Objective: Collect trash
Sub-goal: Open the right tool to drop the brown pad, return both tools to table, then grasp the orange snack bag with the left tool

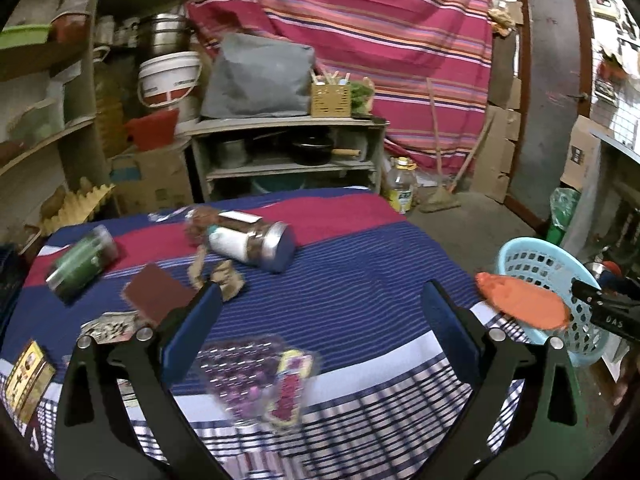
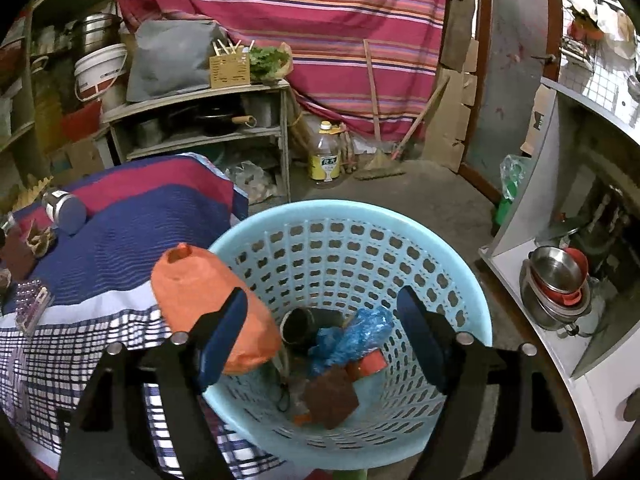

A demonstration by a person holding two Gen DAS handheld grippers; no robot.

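My left gripper is open over the striped tablecloth, nothing between its fingers. Just below it lies a clear wrapper with purple print. A brown square and crumpled brown paper lie by its left finger. My right gripper is open above the light-blue basket. An orange packet leans on the outer face of its left finger at the basket's rim; the right pad stands clear of it. The left wrist view shows the orange packet beside the basket.
The basket holds a blue plastic bag, a brown square and a dark cup. On the table lie a metal-lidded jar, a green jar and a yellow box. A white cabinet stands at the right.
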